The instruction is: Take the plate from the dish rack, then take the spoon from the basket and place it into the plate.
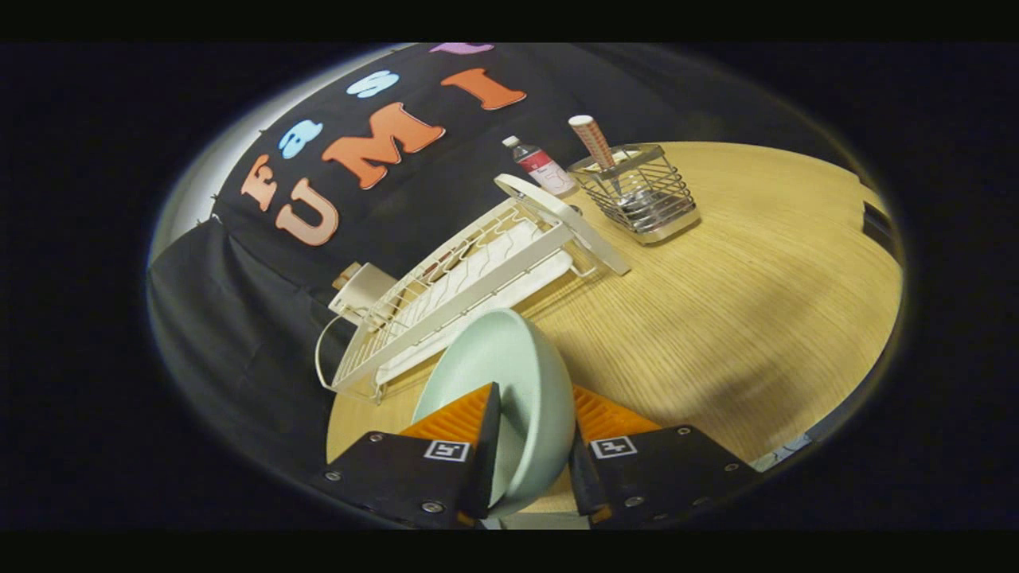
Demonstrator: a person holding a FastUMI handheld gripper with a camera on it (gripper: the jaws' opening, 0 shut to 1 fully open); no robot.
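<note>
My gripper (532, 434) is shut on the rim of a pale green plate (509, 366), which stands on edge between the two fingers, above the wooden table. Just beyond the plate lies the white wire dish rack (470, 282), seen tilted because the view is rolled. Farther off, past the rack's far end, stands a metal wire basket (641, 195). A spoon with a patterned red-and-white handle (593, 142) sticks up out of it, its bowl down inside the basket.
A small clear bottle with a red label (541, 165) stands between the rack and the basket, near the black cloth wall. The light wooden table (756, 302) stretches broadly to the right of the rack and basket. The table's edge runs close under the fingers.
</note>
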